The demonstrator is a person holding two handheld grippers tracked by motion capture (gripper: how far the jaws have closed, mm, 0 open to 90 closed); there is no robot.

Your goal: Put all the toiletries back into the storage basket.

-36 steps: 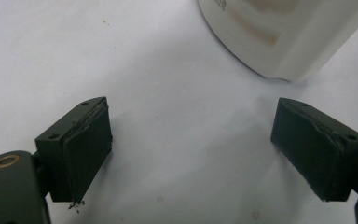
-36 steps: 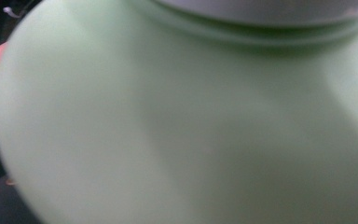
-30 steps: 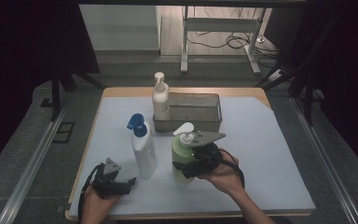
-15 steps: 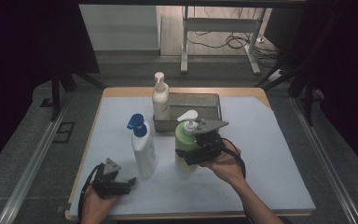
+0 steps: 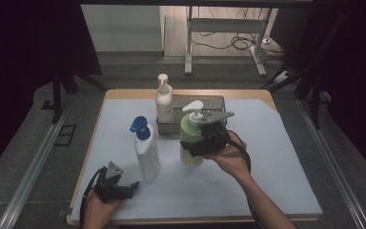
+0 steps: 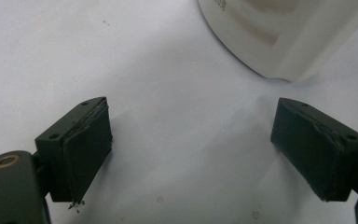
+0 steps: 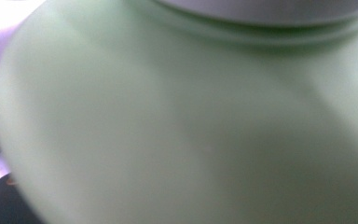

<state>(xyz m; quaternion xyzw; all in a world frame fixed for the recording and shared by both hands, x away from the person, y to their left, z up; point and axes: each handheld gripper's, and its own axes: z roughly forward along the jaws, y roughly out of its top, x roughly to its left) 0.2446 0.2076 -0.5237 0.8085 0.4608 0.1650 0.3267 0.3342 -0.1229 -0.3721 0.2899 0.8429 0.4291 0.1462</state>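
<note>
A pale green pump bottle (image 5: 188, 129) with a white pump hangs upright above the white mat, just in front of the grey metal basket (image 5: 215, 101). My right gripper (image 5: 196, 147) is shut on its body from the right side. In the right gripper view the green bottle (image 7: 177, 121) sits close and blurred against the lens. My left gripper (image 5: 129, 187) rests low at the front left, open, with nothing between its fingers (image 6: 81, 144). Just beyond the left gripper stands a white bottle (image 5: 147, 152) with a blue pump; the base of this white bottle (image 6: 279, 32) is at the upper right of the left gripper view.
A cream bottle (image 5: 163, 102) with a white pump stands at the basket's left end; whether it is inside I cannot tell. The white mat (image 5: 267, 157) covers a wooden table. Dark curtains flank both sides, and a metal frame with cables stands beyond the far edge.
My right gripper has carried the green bottle up and away from the person, toward the basket. The left gripper and the other two bottles have stayed put.
</note>
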